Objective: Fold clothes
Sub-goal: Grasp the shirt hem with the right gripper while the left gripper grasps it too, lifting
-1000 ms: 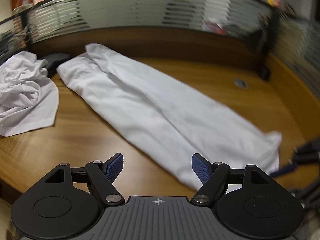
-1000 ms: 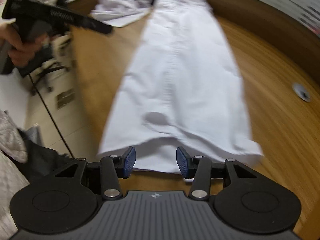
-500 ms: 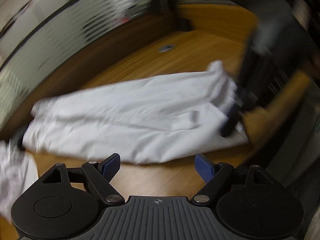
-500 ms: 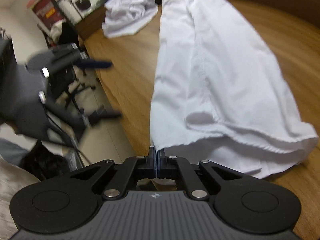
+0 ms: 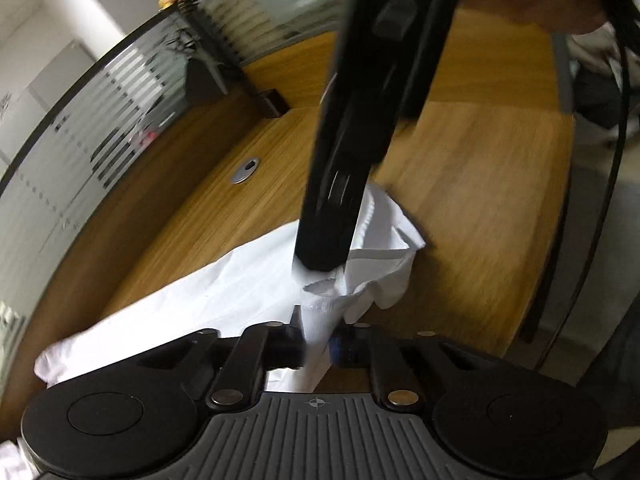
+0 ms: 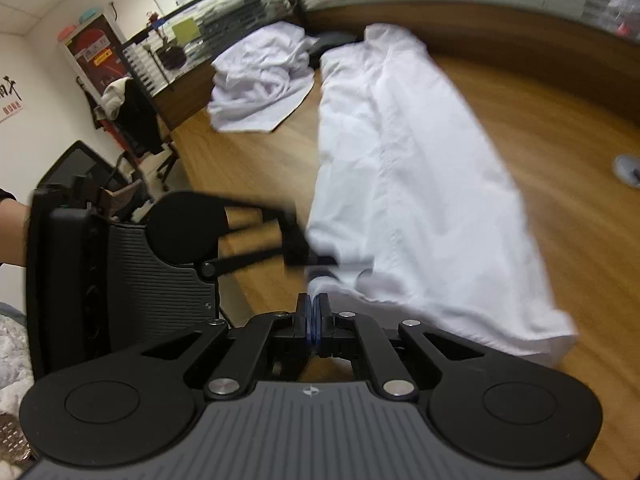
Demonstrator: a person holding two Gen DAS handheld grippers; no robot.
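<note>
The left tool (image 5: 318, 346) has just been closing and now pinches a bunched fold of the white garment (image 5: 248, 284) at its near end, with cloth standing up between the 2 fingers. 1 second ago its jaws stood wide apart above the flat cloth with nothing between them. The view from it has also swung round, so the garment now runs away to the left instead of lying diagonally ahead.

The right tool (image 6: 316, 316) is clenched on the hem of the same garment (image 6: 404, 184), its blue pads (image 6: 308, 318) pressed together on a thin edge of fabric. 1 second ago those pads were apart on either side of the hem. In the left wrist view the right tool (image 5: 320, 256) comes down from above onto the gathered corner, just beyond the left tool's grip, so the 2 tools hold the cloth close together.

The garment lies stretched along the wooden surface (image 6: 560, 148), its far end near the back edge, and its near corner is lifted and puckered where it earlier lay flat. A crumpled pile of white cloth (image 6: 260, 80) sits at the far left of the surface, just beside the garment's far end.
</note>
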